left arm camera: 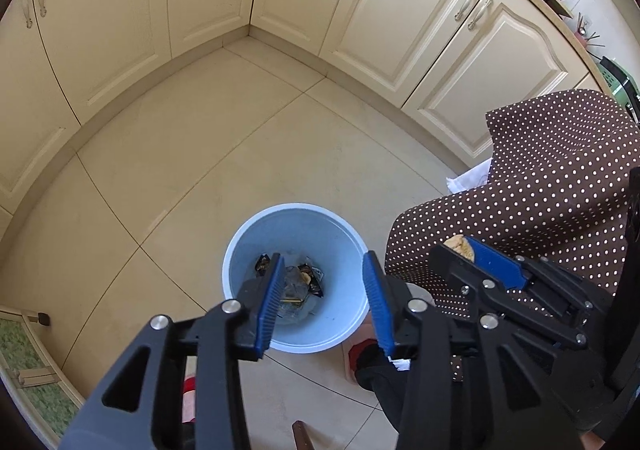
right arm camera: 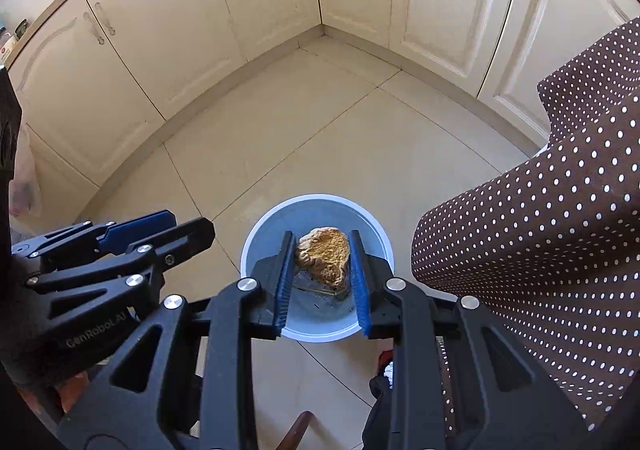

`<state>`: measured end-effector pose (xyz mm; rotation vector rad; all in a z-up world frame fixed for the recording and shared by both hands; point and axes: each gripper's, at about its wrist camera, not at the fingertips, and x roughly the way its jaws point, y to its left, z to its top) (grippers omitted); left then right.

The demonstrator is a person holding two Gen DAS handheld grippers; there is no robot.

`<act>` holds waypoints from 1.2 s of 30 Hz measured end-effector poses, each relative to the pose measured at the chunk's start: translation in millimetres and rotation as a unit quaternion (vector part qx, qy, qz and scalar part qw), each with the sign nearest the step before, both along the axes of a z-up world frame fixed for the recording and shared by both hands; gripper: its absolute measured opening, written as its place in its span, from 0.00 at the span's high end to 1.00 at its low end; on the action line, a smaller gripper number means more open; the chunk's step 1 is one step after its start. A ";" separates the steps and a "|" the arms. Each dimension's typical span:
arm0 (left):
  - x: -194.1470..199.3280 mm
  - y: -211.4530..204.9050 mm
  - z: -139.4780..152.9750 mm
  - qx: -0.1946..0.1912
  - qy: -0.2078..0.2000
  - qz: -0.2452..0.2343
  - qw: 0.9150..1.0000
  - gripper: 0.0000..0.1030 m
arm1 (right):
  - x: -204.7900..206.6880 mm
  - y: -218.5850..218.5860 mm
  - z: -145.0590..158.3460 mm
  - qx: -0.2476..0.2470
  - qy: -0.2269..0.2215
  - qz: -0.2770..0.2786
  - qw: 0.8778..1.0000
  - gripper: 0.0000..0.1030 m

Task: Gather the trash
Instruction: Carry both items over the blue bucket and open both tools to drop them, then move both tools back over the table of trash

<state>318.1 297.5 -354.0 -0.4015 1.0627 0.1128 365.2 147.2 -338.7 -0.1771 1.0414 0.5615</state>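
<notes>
Low in the frame, the left gripper (left arm camera: pixel 324 286) hangs with its two blue-padded fingers spread and empty above the one round pale-blue plastic bin (left arm camera: pixel 240 250), where a few crumpled wrappers (left arm camera: pixel 308 278) lie. The right gripper (right arm camera: pixel 322 264) clamps one crusty tan bread scrap (right arm camera: pixel 324 254) over the bin at lower centre; a brown polka-dot cloth (right arm camera: pixel 560 209) fills the right.

A crumpled tan-yellow scrap of trash (right arm camera: pixel 323 254) hangs above a round pale-blue bin (right arm camera: pixel 256 238) standing upright on the floor, dark wrappers (left arm camera: pixel 308 280) lying at its bottom.
</notes>
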 end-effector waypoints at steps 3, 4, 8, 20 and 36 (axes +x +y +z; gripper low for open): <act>-1.0 4.2 1.2 -0.001 -0.002 0.005 1.000 0.61 | 2.2 1.3 1.8 0.000 -0.004 0.001 1.000 0.74; -1.5 5.1 1.9 -0.001 -0.002 0.006 1.000 0.61 | 2.8 1.4 2.2 0.001 -0.005 0.001 1.000 0.73; -3.4 8.1 4.3 0.005 -0.005 0.011 1.000 0.57 | 4.0 1.8 6.3 0.004 -0.015 0.001 1.000 0.73; -15.1 5.7 35.7 0.030 -0.036 0.020 0.999 0.47 | -5.6 -8.3 32.1 0.013 -0.043 -0.012 0.999 0.57; -75.0 -94.5 186.4 0.101 -0.166 -0.030 0.981 0.38 | -91.0 -115.9 184.5 0.059 -0.207 -0.061 0.975 0.51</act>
